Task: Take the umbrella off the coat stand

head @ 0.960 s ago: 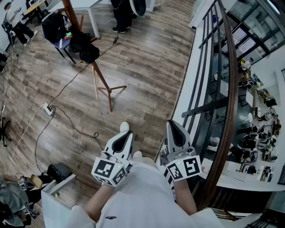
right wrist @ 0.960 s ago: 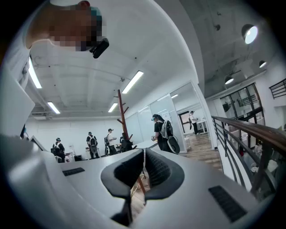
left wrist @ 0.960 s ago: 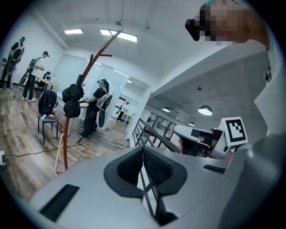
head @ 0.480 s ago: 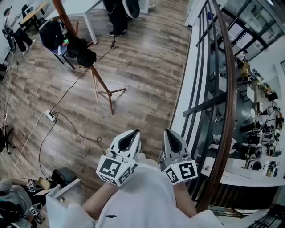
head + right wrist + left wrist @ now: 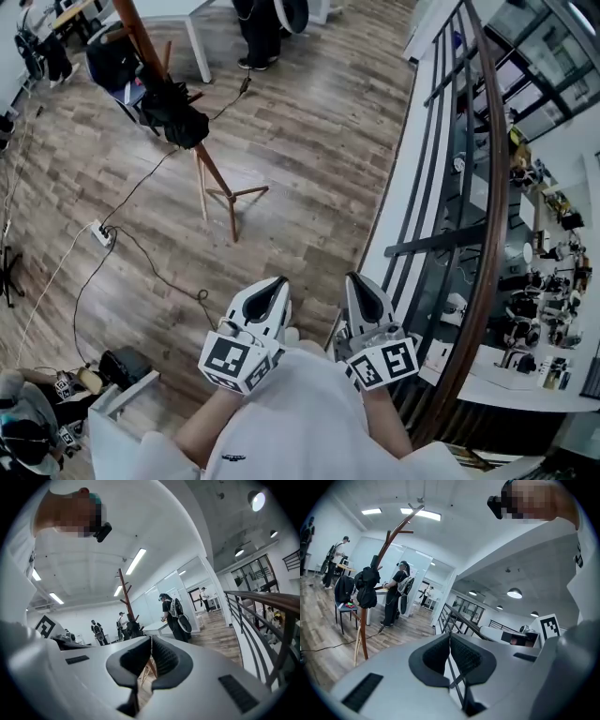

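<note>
Hanging from the wooden coat stand [image 5: 210, 178], the black umbrella [image 5: 176, 114] is well ahead of the left gripper [image 5: 278, 281] and right gripper [image 5: 356, 278] — both pressed together, empty. Only the head view shows the stand's feet; since a second ago, the umbrella appears slightly lower there.

Bright ceiling lighting (fisheye-warped edges)

Power strip [image 5: 101, 232] with black cable [image 5: 201, 294] on wood floor [image 5: 309, 141]; curved railing [image 5: 494, 187] at right.
</note>
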Action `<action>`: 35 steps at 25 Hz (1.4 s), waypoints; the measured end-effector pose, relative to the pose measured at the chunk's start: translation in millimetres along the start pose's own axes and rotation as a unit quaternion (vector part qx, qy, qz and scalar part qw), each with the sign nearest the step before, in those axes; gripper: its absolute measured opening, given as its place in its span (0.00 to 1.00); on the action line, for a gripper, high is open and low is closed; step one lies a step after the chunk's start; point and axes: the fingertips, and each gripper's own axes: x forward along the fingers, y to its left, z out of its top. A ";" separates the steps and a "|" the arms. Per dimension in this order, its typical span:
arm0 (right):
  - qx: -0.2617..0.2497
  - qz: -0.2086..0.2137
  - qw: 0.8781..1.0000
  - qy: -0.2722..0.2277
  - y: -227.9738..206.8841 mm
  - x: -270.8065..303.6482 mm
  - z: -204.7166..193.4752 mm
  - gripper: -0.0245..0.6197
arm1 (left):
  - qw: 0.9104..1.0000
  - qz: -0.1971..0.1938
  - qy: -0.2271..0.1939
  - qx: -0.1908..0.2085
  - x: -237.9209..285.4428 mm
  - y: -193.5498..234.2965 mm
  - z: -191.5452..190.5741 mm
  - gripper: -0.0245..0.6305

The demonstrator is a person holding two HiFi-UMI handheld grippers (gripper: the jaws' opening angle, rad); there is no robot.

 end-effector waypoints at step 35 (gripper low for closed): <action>-0.022 0.083 0.996 0.021 -70.2 248.6 56.3 0.09 | 0.999 0.044 -0.024 -0.018 157.8 143.6 110.7 0.07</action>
